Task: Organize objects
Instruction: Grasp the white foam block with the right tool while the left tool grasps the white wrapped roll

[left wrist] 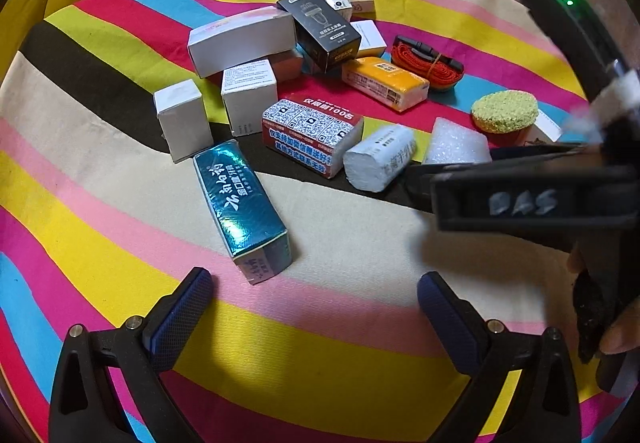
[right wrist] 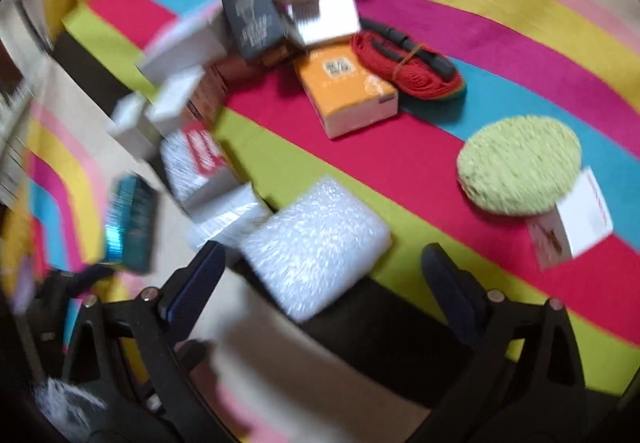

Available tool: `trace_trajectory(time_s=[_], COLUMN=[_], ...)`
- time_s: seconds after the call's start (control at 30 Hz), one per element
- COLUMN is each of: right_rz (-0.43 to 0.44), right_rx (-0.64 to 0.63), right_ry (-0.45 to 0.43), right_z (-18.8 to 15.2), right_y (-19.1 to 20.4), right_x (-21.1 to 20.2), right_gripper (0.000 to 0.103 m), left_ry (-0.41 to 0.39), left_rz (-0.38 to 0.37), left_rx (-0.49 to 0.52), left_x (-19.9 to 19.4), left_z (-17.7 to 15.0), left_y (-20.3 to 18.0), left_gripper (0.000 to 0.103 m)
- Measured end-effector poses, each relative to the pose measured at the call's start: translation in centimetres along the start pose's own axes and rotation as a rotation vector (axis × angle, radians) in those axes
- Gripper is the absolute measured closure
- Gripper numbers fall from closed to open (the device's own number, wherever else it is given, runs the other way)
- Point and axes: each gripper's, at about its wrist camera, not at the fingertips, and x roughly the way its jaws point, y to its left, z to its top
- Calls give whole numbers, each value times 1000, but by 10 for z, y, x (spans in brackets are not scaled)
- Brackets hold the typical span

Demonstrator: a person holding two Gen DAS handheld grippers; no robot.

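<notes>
Step in hand looks like reach/approach, nothing picked yet. Left tongs (left wrist: 314,307) spread wide, empty, hovering over the striped cloth (left wrist: 360,251) on the counter, just short of the teal box (left wrist: 242,211), which lies flat with one end toward them. Right tongs (right wrist: 320,279) also spread, empty; the bubble-wrap packet (right wrist: 316,247) sits just ahead, partly between the fingers, not pinched.

The clutter is bunched mid-cloth: white boxes, a black box (left wrist: 320,29), an orange box (left wrist: 384,83), a red strap (left wrist: 426,61), a green sponge (left wrist: 504,111).

Next move, my guess: right tongs go forward around the packet and squeeze gently, since it looks soft; or left tongs straddle the teal box across its narrow width.

The left view is sharp and shows the right tool's body from the side. The right view is blurred, but shows a small white box (right wrist: 576,219) touching the sponge.
</notes>
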Motion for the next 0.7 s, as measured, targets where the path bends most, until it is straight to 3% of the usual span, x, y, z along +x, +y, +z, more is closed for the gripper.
trace_trajectory(time_s=[0.03,0.07,0.13,0.27,0.4,0.5,0.63,0.7], right_rz=[-34,-5,55,74,16,-19,-45,-53], right_rx=[-28,-27,-6,-29,-44,-49,-29,-25], right_ry=[-7,-24,-36,-64,-86,-114,-154,-155], right_z=[-2,-6,-17,-63,-109,-123,-122,-120], right_y=[3,1,-9,-33,-50,-58,-60,-61], right_x=[-1,-5,-12,-34,-51,-60,-66,-71], right_gripper=[20,32,32,32,32,32,32,31], left_ry=[0,0,1,0,3,7,44,44], left_rz=[1,2,2,3,8,21,60,48], left_rx=[1,1,1,1,4,1,-48,-26], left_x=[0,0,0,1,1,1,4,11], left_z=[0,0,0,0,0,1,7,14], left_y=[0,0,0,-1,-1,-3,-14,-26], left_gripper=[0,0,0,0,0,0,0,0])
